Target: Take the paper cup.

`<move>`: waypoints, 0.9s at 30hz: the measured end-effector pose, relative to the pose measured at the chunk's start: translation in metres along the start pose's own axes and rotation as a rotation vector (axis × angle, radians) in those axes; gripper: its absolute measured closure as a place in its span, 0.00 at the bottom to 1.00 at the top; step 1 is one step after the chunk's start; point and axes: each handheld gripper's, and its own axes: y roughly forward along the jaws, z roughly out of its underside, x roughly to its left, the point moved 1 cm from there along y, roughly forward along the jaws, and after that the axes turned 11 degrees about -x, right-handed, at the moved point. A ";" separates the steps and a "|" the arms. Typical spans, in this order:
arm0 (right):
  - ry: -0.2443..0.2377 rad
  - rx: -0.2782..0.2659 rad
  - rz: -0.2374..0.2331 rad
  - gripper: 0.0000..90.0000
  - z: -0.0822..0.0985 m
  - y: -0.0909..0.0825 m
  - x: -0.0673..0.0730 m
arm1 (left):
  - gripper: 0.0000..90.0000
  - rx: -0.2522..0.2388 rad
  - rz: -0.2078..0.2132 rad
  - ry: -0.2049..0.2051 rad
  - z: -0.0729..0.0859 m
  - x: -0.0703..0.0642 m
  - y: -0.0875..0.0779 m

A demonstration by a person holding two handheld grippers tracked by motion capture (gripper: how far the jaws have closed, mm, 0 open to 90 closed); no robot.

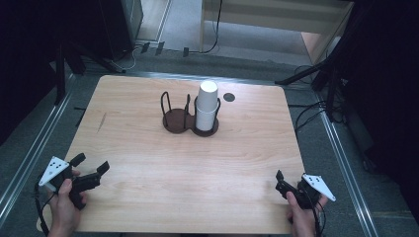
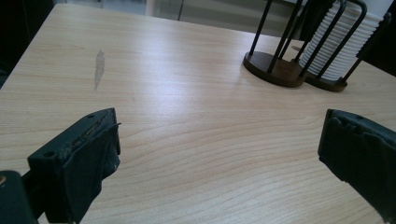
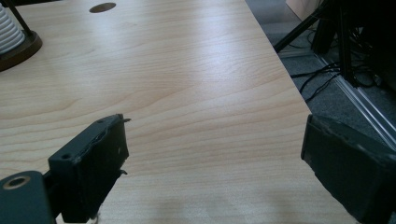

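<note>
A dark two-ring cup holder (image 1: pixel 175 123) stands at the middle back of the wooden table (image 1: pixel 148 173). A stack of white paper cups (image 1: pixel 207 106) sits upright in its right ring; the left ring is empty. My left gripper (image 1: pixel 91 163) rests near the front left corner, open, nothing between its jaws. In the left gripper view that gripper (image 2: pixel 219 126) faces the holder (image 2: pixel 273 67) and the cups (image 2: pixel 343 42) far ahead. My right gripper (image 1: pixel 290 177) sits by the front right corner, also open and empty. In the right gripper view this gripper (image 3: pixel 215 126) points over bare wood, with the cups (image 3: pixel 7 30) at the far left.
A small dark round hole (image 1: pixel 229 97) lies in the tabletop just right of the cups. A grey scuff mark (image 1: pixel 102 122) marks the wood at the left. Beyond the right table edge, metal rails and cables (image 3: pixel 327 77) run along the floor.
</note>
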 end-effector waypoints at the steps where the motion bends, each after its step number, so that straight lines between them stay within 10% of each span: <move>1: 0.000 -0.001 0.000 0.08 0.000 0.000 0.000 | 0.00 0.002 -0.003 0.002 0.000 0.000 0.000; 18: -0.021 -0.031 0.017 0.14 -0.009 -0.004 0.003 | 0.00 0.012 -0.012 0.014 0.001 -0.002 0.001; 27: -0.055 -0.022 -0.012 0.14 -0.023 0.003 0.030 | 0.00 0.009 -0.008 0.006 0.001 -0.001 0.001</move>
